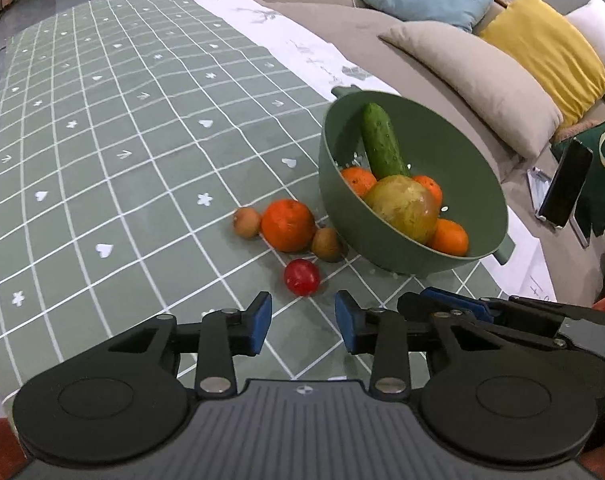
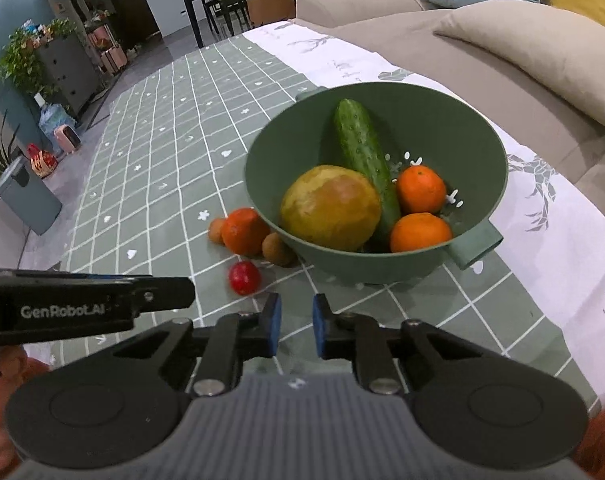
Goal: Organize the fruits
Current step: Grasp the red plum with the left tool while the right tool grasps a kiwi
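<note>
left kiwi: small brown fuzzy kiwi (image 1: 246, 222) on the green checked tablecloth (image 1: 102, 140), farthest left of the loose fruit, touching the orange beside it. probably light and a bit soft, so pinch it gently across the middle.
loose orange: round bright orange mandarin (image 1: 288, 225) on the cloth between the two kiwis. likely firm, with a dimpled peel that should grip well; take it across its widest part.
red fruit: small shiny red round fruit (image 1: 302, 277), nearest of all, just ahead of the left gripper's fingers. the smooth skin looks slippery and it may roll away, so close on its centre.
right kiwi: second brown kiwi (image 1: 327, 244), tucked against the colander wall.
colander: dark green plastic colander bowl with side handles (image 1: 414, 254), right of the loose fruit, tilted toward the near side; it holds a bumpy green cucumber (image 1: 382, 142), a large yellow-green round fruit (image 1: 404, 206) that looks the heaviest piece, and mandarins.
left gripper: black two-finger gripper with blue pads (image 1: 302, 322), jaws partly open, a clear gap, nothing between them, touching nothing.
right gripper: matching gripper (image 2: 296, 326), jaws drawn nearly together with a narrow gap, holding nothing, hovering over bare cloth near the colander.
</note>
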`<state>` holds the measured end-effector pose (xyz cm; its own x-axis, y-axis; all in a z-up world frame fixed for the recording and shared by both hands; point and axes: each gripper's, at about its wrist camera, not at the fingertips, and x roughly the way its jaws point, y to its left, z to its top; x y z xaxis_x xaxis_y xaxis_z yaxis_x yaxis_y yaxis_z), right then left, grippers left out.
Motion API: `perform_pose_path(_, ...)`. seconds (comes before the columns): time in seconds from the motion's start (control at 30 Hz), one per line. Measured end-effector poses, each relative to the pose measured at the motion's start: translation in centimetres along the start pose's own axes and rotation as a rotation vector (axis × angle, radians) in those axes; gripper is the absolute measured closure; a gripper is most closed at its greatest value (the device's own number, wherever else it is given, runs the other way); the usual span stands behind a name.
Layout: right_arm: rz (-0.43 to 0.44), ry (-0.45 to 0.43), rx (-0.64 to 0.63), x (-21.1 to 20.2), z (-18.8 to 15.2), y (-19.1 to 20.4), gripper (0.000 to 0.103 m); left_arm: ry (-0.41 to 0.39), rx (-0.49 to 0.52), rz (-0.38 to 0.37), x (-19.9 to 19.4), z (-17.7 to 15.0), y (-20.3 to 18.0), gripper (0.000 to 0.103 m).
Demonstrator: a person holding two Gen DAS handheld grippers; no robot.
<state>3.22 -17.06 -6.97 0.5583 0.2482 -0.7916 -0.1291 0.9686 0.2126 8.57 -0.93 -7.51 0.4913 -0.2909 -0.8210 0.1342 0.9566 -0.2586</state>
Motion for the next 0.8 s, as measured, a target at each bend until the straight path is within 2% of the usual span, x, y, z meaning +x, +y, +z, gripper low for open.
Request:
perform_pose_path(0.3, -0.013, 0.011, -0.012, 1.6, 0.0, -0.9, 0.090, 0.048, 0.009, 0.007, 3.6, 0.9, -0.7, 0.060)
perform_pose_path(0.57, -0.009, 0.020, -0.006, 2.5, 0.0, -1.0, 0.088, 0.093, -0.006, 0.047, 5.6, 1.5, -0.3, 0.060)
perform_pose_path(0.73, -0.018, 0.005, 0.012, 2.9, 0.2, -0.6, 0.087, 0.089, -0.031, 0.018, 5.8, 1.7, 0.5, 0.074)
perform_pose_path(0.8, -0.033, -0.012, 0.014, 3.1, 0.1, -0.1, 0.087, 0.073, -0.039, 0.017, 5.5, 1.6, 0.9, 0.074)
